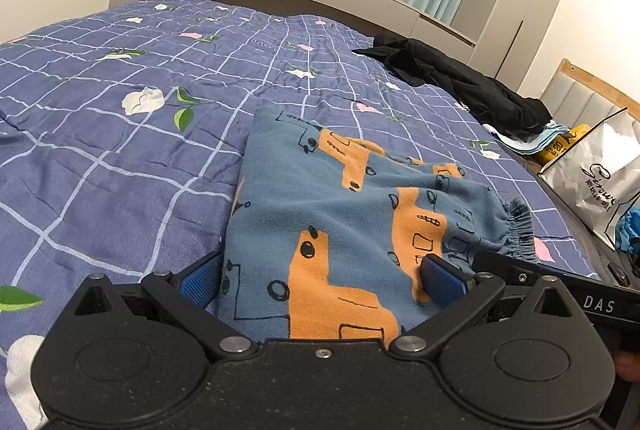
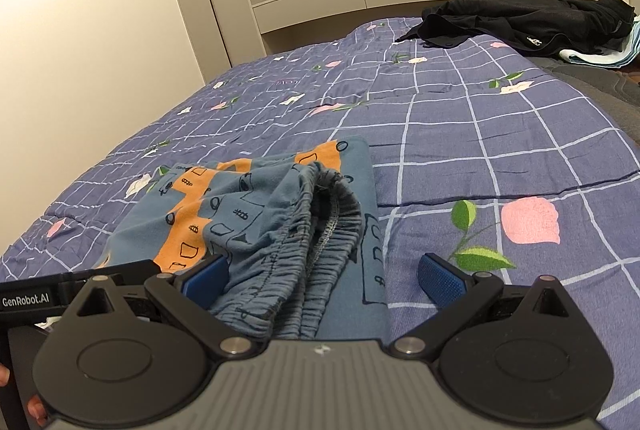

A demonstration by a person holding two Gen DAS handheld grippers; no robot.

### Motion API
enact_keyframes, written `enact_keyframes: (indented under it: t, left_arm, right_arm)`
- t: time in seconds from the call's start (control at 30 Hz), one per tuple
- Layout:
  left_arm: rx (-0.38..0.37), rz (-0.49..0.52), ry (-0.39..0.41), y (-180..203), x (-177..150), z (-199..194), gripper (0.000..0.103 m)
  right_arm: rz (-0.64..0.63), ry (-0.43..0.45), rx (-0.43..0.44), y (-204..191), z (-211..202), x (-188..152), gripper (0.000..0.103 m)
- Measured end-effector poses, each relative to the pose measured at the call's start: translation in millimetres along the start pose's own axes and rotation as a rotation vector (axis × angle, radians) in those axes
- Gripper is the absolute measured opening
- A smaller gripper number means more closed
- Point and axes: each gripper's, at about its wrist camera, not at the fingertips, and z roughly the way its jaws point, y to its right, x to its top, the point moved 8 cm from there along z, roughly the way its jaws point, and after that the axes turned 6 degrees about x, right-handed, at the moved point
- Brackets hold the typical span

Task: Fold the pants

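So the pants (little blue ones with orange vehicle prints) are lying on the purple checked quilt, filling the lower middle of the left wrist view and the lower left-to-middle of the right wrist view. They look already doubled over, with the gathered elastic waistband bunched up on top rather than lying flat, which is probably why both tools are parked right at the near edge of the cloth. The left gripper has its jaws spread wide with the fabric sitting between the blue pads, nothing pinched as far as I can see, so it's released and just straddling the near end. The right gripper is the same deal: jaws apart, the left pad close against the crumpled waistband, the right pad out over bare quilt, so not grasping anything either. My guess is that each one is lined up on its own end of the near edge so the two can pinch and lift together for the next fold, and that lumpy waistband would want smoothing first or the fold will come out crooked. The black clothes in the upper right of both views are well apart from all this, same with the white bag at the right edge of the left wrist view.
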Motion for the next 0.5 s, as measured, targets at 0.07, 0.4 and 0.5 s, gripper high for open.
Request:
enact_keyframes:
  t: [0.07, 0.4, 0.5]
  left_arm:
    - [-0.001, -0.001, 0.000, -0.3, -0.5, -0.3, 0.102]
    - [-0.002, -0.002, 0.000, -0.6, -0.5, -0.3, 0.102]
    - [-0.002, -0.003, 0.000, -0.8, -0.5, -0.4, 0.102]
  right_arm:
    - [0.002, 0.002, 0.002, 0.4, -0.6, 0.7, 0.103]
    - [0.002, 0.006, 0.001, 1.8, -1.3, 0.7, 0.103]
    - [0.002, 0.006, 0.001, 1.3, -1.1, 0.8, 0.103]
